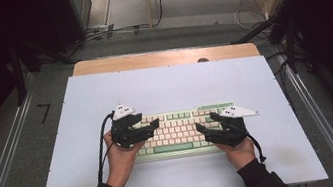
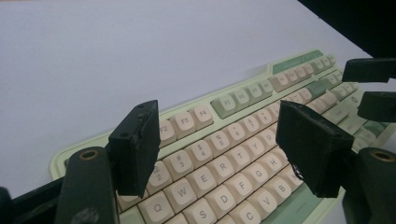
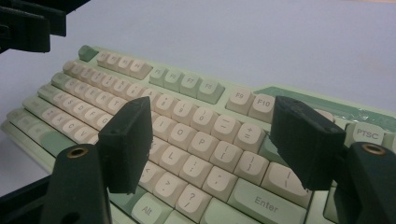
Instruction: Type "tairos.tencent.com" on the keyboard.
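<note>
1. Pale lavender-white sheet point(image 1: 168, 83) covering a wooden table with a bare strip of wood at its far edge point(image 1: 164, 57); grey floor and dark stands lie around it.
2. Left gripper point(image 1: 156, 122), black, two-jawed, held in the person's left hand point(image 1: 123, 157): jaws spread wide, nothing between the pads. In the left gripper view point(image 2: 224, 149) they hang over the number and letter rows at the keyboard's left end.
3. Right gripper point(image 1: 205, 121), black, held in the person's right hand point(image 1: 240, 151): jaws likewise spread and empty. In the right gripper view point(image 3: 210, 149) they frame the keys around P and the brackets, above the Enter key.
4. Mint-green plastic keyboard with cream keycaps point(image 1: 180, 130): lies flat on the sheet, towards the near edge, between the two grippers, its long side across the table.
5. Grey three-cornered plates top both grippers; black cables trail back towards the dark sleeves.
</note>
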`<state>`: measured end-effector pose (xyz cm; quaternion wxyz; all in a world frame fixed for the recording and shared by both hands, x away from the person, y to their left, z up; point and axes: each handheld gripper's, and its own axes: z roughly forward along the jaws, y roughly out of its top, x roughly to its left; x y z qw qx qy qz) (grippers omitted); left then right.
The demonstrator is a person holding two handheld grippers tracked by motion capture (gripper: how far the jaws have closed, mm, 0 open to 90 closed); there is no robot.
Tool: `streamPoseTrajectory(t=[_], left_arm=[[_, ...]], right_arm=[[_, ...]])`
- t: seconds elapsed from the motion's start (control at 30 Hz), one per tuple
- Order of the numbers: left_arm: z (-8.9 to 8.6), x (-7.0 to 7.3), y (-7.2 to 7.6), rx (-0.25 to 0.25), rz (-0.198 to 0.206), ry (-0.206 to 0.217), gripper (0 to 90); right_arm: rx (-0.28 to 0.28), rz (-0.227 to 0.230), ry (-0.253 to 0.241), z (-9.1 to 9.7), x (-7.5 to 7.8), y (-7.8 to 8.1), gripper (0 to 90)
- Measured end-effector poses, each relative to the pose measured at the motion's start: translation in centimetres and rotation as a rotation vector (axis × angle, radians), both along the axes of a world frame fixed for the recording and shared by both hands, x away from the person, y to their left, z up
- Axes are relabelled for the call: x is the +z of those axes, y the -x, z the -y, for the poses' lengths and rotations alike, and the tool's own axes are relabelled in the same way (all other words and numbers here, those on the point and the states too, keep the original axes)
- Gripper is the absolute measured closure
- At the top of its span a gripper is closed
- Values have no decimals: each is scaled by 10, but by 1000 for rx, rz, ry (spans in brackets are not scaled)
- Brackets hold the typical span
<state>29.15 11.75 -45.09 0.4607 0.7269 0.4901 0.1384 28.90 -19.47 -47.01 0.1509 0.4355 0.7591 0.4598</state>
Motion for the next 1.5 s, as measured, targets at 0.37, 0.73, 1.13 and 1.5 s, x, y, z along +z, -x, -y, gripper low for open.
streamPoseTrajectory(t=[0.37, 0.73, 1.13, 1.5], left_arm=[[-1, -3, 4, -34, 41, 2, 663], [7, -17, 2, -95, -3, -75, 900], [11, -32, -2, -99, -44, -119, 900], [12, -36, -4, -104, -67, -120, 900]], right_arm=[[0, 1, 2, 1, 0, 0, 280], [2, -4, 3, 0, -1, 0, 280], [4, -7, 6, -1, -1, 0, 280], [8, -5, 9, -1, -2, 0, 280]])
